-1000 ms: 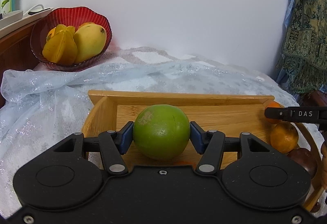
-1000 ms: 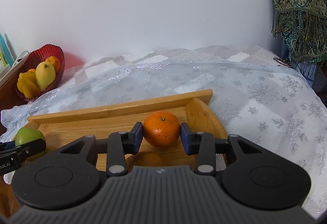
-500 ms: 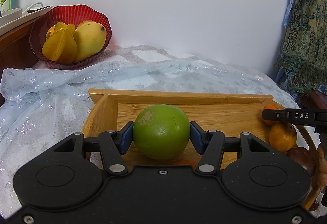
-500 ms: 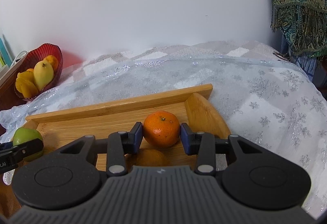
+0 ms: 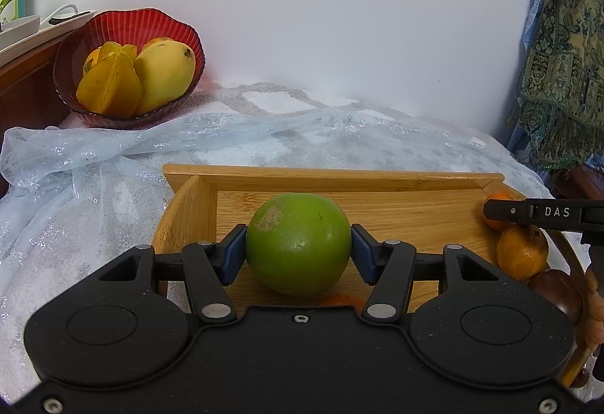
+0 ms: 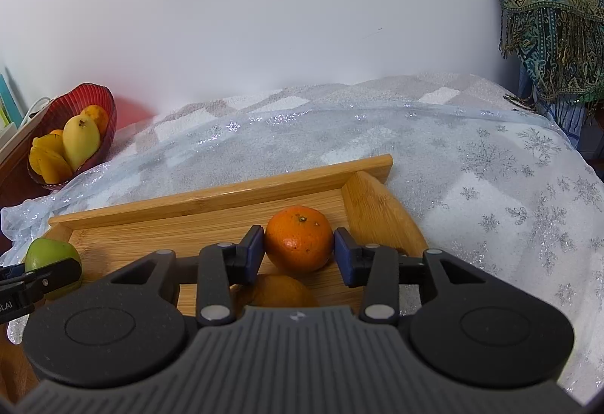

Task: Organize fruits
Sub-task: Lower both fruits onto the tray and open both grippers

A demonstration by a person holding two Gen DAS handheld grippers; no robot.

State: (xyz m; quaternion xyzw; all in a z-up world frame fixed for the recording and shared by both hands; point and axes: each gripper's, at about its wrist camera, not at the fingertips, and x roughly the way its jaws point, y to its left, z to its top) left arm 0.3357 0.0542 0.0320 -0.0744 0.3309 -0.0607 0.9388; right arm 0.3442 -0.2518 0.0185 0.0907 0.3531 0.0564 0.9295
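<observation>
Orange fruit, the tangerine (image 6: 298,238), now sits on the wooden tray (image 6: 211,195) near its right wall, and your right gripper (image 6: 298,255) is letting go: its jaws are opening, and small gaps show beside the fruit where a second ago the pads pressed it. That drop looks done, so you can likely back away without nudging it. Your left gripper (image 5: 298,255) hasn't budged and clamps the green fruit (image 5: 298,244) over the tray's left end; that one appears to be next to set down.
</observation>
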